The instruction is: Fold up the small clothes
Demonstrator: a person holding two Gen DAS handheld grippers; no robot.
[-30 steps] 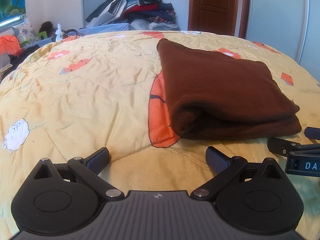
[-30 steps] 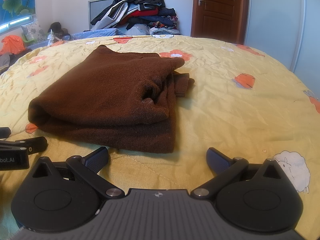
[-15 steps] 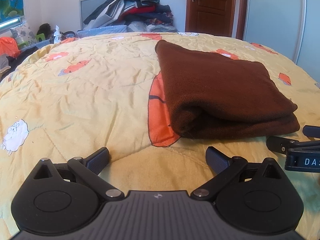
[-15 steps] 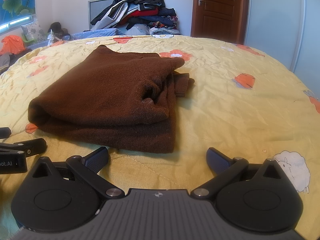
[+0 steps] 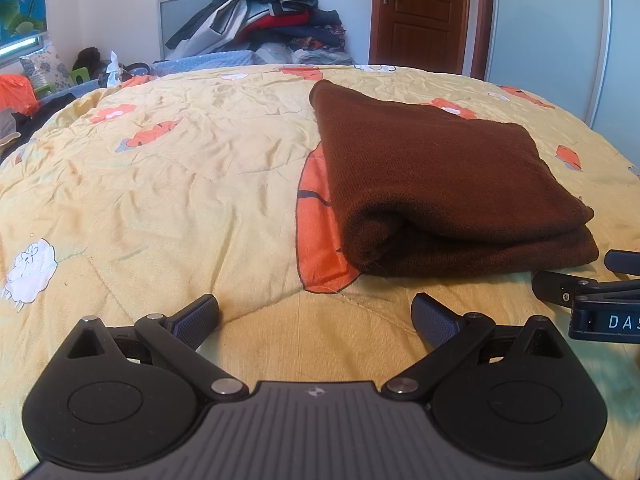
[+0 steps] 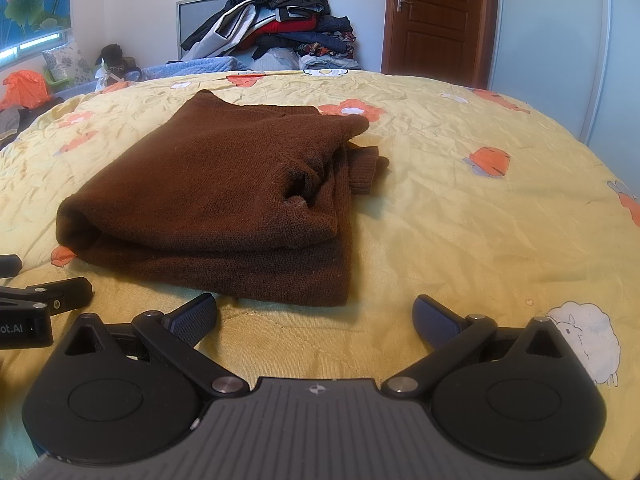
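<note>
Looking at it, we've got the brown sweater (image 6: 224, 196) folded mid-frame on the bed (image 6: 460, 208), both the left hand-held gripper (image 5: 316, 312) and right hand-held gripper (image 6: 316, 312) spread empty just short of it, probably done.

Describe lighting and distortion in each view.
Left wrist view: soft daylight, brown sweater sharp, fisheye curving the bed edge. Right wrist view: same even light, sweater casting a faint shadow, wardrobe lines bowed.
</note>
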